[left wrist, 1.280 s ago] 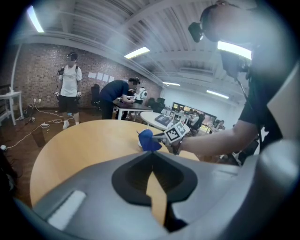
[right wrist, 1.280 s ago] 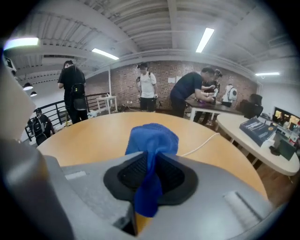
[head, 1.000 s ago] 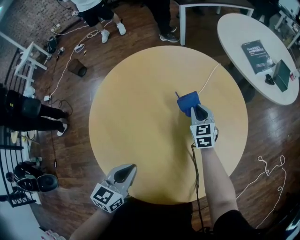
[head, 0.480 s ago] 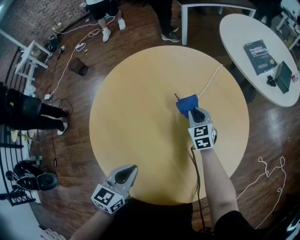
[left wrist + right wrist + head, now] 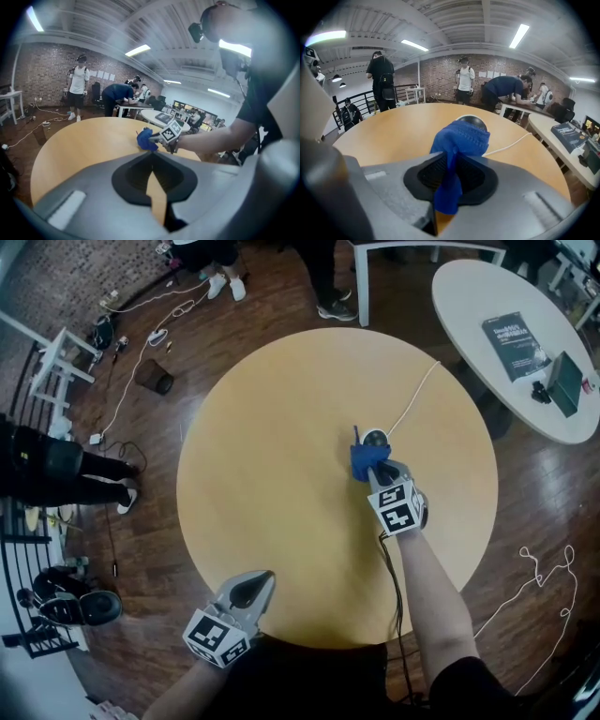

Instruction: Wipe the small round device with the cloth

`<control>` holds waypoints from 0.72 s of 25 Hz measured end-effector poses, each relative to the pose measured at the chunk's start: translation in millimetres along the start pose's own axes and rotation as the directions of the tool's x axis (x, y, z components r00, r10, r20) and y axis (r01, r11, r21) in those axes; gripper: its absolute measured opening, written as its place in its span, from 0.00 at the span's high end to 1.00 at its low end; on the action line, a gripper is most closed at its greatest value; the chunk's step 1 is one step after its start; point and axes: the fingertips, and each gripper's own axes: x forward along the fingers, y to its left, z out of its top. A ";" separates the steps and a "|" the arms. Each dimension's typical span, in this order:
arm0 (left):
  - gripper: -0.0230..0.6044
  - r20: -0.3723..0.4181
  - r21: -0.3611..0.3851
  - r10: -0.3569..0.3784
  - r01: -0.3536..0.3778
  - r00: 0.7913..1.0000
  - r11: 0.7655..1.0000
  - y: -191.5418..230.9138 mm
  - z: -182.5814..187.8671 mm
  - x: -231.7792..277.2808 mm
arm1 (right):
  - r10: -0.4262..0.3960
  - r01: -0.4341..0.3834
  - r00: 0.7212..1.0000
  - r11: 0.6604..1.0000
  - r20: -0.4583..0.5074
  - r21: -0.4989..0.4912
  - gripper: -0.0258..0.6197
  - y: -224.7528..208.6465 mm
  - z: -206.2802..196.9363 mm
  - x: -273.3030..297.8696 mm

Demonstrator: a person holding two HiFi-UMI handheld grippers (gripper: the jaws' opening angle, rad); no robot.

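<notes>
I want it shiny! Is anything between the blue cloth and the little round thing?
No, nothing visible. The blue cloth, pinched in the right hand-held gripper, is right up at the round device on the table; its white cable trails off the far side.

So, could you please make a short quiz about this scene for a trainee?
1. True or false: the right tongs grip the cloth.
2. The cable near the device is: A white; B red; C green.
3. Fill in: the left tongs hold ___.
Key: 1 true; 2 A; 3 nothing.
</notes>
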 end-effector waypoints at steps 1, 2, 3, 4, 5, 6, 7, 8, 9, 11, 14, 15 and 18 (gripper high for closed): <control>0.96 0.001 0.002 0.000 0.000 1.000 1.000 -1.0 0.4 0.5 | -0.001 0.001 1.000 1.000 0.002 0.002 0.87 1.5 -2.3 0.8; 0.96 0.003 0.005 0.001 -0.001 1.000 1.000 -2.0 1.2 1.0 | -0.007 0.007 1.000 1.000 0.012 0.002 0.87 2.4 -3.2 -0.2; 0.96 0.005 0.009 0.002 -0.002 1.000 1.000 -2.6 2.0 1.4 | -0.012 0.012 1.000 1.000 0.028 0.002 0.87 3.2 -2.6 -2.6; 0.96 0.006 0.012 0.003 -0.003 1.000 1.000 -2.6 2.5 1.6 | -0.015 0.015 0.999 1.000 0.050 0.001 0.87 4.0 0.0 -6.5; 0.96 0.007 0.014 0.003 -0.003 1.000 1.000 -2.3 2.6 1.6 | -0.021 0.021 0.997 1.000 0.079 -0.003 0.87 4.3 5.0 -12.0; 0.96 0.009 0.014 0.004 -0.004 1.000 1.000 -2.0 2.5 1.4 | -0.031 0.033 0.993 0.999 0.113 -0.012 0.87 3.5 12.2 -19.1; 0.96 0.013 0.011 0.007 -0.008 1.000 1.000 -1.8 2.7 1.4 | -0.046 0.051 0.988 0.998 0.150 -0.026 0.87 1.2 21.3 -27.1; 0.96 0.018 0.008 0.013 -0.013 1.000 1.000 -1.9 3.2 1.4 | -0.064 0.073 0.980 0.996 0.187 -0.041 0.87 -2.6 31.4 -34.9; 0.96 0.023 0.005 0.017 -0.017 1.000 1.000 -2.3 3.7 1.6 | -0.083 0.097 0.973 0.994 0.217 -0.053 0.87 -7.8 41.4 -41.5; 0.96 0.023 0.005 0.017 -0.017 1.000 1.000 -4.4 3.7 2.1 | -0.115 0.134 0.963 0.989 0.243 -0.063 0.87 -21.4 56.7 -47.5; 0.96 0.020 0.006 0.017 -0.017 1.000 1.000 -5.1 2.0 0.3 | -0.133 0.147 0.969 0.988 0.208 -0.054 0.87 -40.7 63.0 -38.2; 0.96 0.022 0.004 0.024 -0.024 0.999 1.000 -3.9 1.7 -1.7 | -0.130 0.141 0.973 0.989 0.189 -0.048 0.87 -44.1 61.9 -33.1; 0.96 0.030 0.000 0.045 -0.045 0.999 0.999 -0.9 2.4 -7.6 | -0.118 0.123 0.981 0.992 0.153 -0.023 0.87 -48.8 55.3 -22.8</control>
